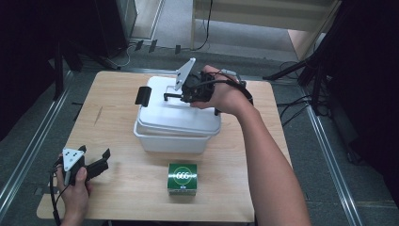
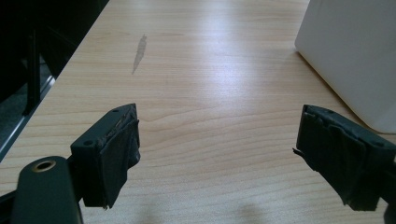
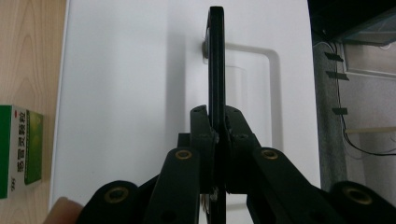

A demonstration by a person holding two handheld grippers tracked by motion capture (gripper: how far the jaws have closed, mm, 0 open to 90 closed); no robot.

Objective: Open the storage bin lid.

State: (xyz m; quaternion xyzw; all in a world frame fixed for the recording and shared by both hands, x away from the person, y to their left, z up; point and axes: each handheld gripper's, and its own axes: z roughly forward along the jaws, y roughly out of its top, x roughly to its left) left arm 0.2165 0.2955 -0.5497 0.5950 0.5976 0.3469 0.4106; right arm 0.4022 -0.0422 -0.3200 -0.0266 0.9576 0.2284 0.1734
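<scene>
Left side of the bench (image 1: 122, 188): your left tool (image 1: 96, 165) rests low near the front left corner, its jaws standing well apart with nothing between them; in the left gripper view they frame bare wood, with the white box (image 2: 348, 56) off to the right and apart from them. Centre: the white box (image 1: 176, 134) sits mid-bench with its lid (image 1: 181, 115) on, a black latch (image 1: 142, 95) at its left end, and a small green carton (image 1: 182, 178) just in front of it, not touching. Right of centre: your right tool (image 1: 181, 95) reaches over the lid from the right and is clamped on the black handle (image 1: 171, 96); in the right gripper view the jaws are pressed together on the thin black handle (image 3: 215, 60), which stands upright on edge above its recessed pocket (image 3: 254, 93). The handle's long axis runs straight away from the right tool, in line with its jaws and roughly along the lid's length. Judged from this, the coming move is a lift of the lid or box by that handle, so pull straight up, square to that axis; your right hand (image 1: 223, 94) is on the work, your left well apart from it.
</scene>
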